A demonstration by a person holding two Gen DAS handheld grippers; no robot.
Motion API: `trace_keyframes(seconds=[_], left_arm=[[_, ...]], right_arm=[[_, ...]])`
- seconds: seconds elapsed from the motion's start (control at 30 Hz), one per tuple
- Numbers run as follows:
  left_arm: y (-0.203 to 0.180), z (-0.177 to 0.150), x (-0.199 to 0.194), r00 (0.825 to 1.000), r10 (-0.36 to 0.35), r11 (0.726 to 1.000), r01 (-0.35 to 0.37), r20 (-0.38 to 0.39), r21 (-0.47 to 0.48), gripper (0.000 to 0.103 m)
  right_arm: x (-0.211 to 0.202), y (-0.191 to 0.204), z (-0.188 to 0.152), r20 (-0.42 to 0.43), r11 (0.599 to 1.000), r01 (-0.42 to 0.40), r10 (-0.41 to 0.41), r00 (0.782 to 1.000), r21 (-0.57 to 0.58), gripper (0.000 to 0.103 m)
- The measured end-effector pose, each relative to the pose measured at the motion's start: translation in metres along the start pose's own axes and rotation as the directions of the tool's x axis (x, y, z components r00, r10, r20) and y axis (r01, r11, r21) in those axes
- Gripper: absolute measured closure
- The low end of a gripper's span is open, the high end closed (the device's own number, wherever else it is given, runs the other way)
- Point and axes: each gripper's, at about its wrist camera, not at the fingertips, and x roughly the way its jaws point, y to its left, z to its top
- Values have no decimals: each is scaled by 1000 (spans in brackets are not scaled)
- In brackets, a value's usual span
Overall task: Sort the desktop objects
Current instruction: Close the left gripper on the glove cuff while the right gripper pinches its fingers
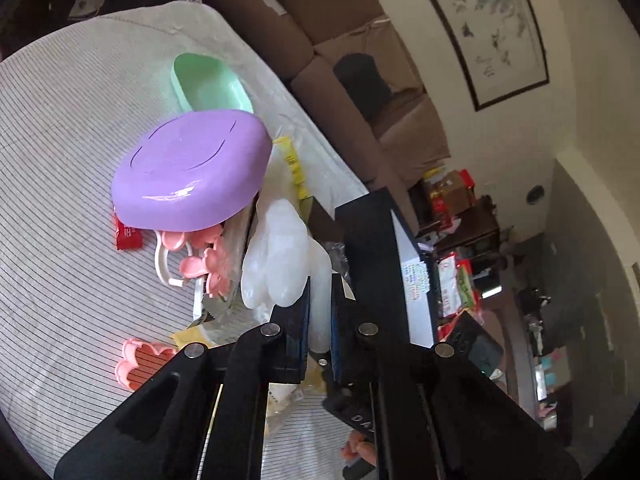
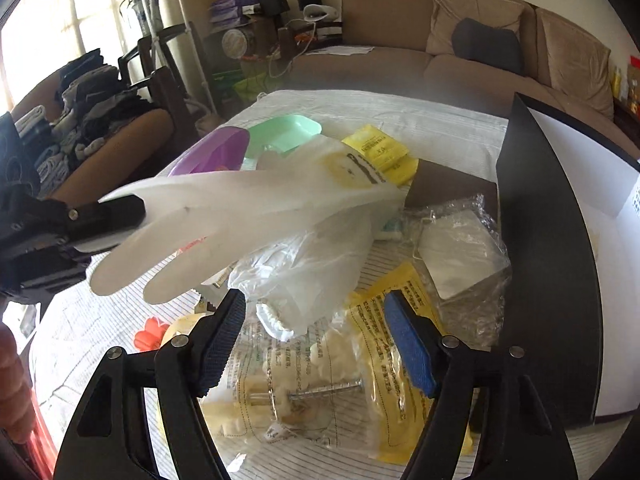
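A white translucent rubber glove (image 1: 280, 256) hangs above the striped tablecloth (image 1: 60, 160). My left gripper (image 1: 320, 292) is shut on one of its fingers. In the right wrist view the same glove (image 2: 240, 208) stretches across the middle, pinched at the left by the left gripper (image 2: 120, 226). My right gripper (image 2: 316, 304) stands open just under it. A crumpled clear plastic glove (image 2: 304, 280) lies between its fingertips, and the pads do not press on it. Below lies a clear and yellow packet of screws (image 2: 320, 392).
An overturned purple dish (image 1: 192, 172) and a green dish (image 1: 208, 80) sit behind the pile, beside pink cutters (image 1: 200, 260) and a red sachet (image 1: 128, 236). A black-sided box (image 2: 548, 280) stands at the right, next to a wrapped mask (image 2: 460, 252) and yellow sachets (image 2: 380, 148).
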Motion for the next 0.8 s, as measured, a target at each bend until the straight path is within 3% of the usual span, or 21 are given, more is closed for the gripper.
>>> trace_keyframes(seconds=[0.03, 0.1, 0.17, 0.23, 0.27, 0.33, 0.37, 0.4, 0.5, 0.6, 0.7, 0.77, 0.8], left_arm=[[-2, 2, -2, 1000, -7, 1000, 6, 8, 8, 95], [-3, 5, -4, 1000, -21, 1000, 20, 22, 11, 95], [-1, 8, -6, 999, -34, 999, 34, 27, 5, 95], [2, 12, -6, 998, -51, 999, 51, 25, -9, 95], [4, 13, -6, 998, -58, 998, 59, 24, -17, 95], [5, 15, -5, 998, -60, 998, 61, 21, -25, 95], [6, 16, -5, 998, -60, 998, 61, 21, -27, 95], [7, 17, -5, 998, -62, 998, 63, 20, -29, 95], [6, 15, -4, 997, -70, 997, 71, 17, -36, 95], [6, 15, -6, 997, -79, 996, 80, 22, -38, 95], [5, 14, -9, 995, -99, 994, 100, 28, -45, 95], [4, 15, -9, 995, -97, 994, 99, 33, -40, 95], [5, 15, -9, 995, -93, 995, 95, 35, -41, 95]], right_arm=[[4, 4, 1, -5, 1000, 2, -2, 1000, -25, 32], [10, 14, 3, -19, 997, 10, -11, 1000, -75, 79], [8, 21, 4, -12, 995, 23, -25, 1000, -94, 82], [2, 20, 4, -26, 998, -2, 0, 1000, -66, 82], [0, 19, 3, -58, 999, -6, 3, 998, -45, 76], [-13, 14, 3, -63, 1000, -3, 3, 998, 6, 48], [-24, 10, 3, -30, 1000, 2, -1, 1000, 27, 27], [-36, 7, 4, 16, 999, 3, -4, 1000, 42, 18], [-53, 8, 16, 76, 1000, -6, 5, 997, 9, 18], [-37, 29, 23, 42, 976, 25, -17, 999, -216, 18], [-13, 55, 21, 69, 879, 133, -114, 991, -457, 18], [4, 69, 24, 84, 819, 172, -151, 985, -547, 20], [10, 72, 27, 71, 817, 156, -141, 988, -556, 35]])
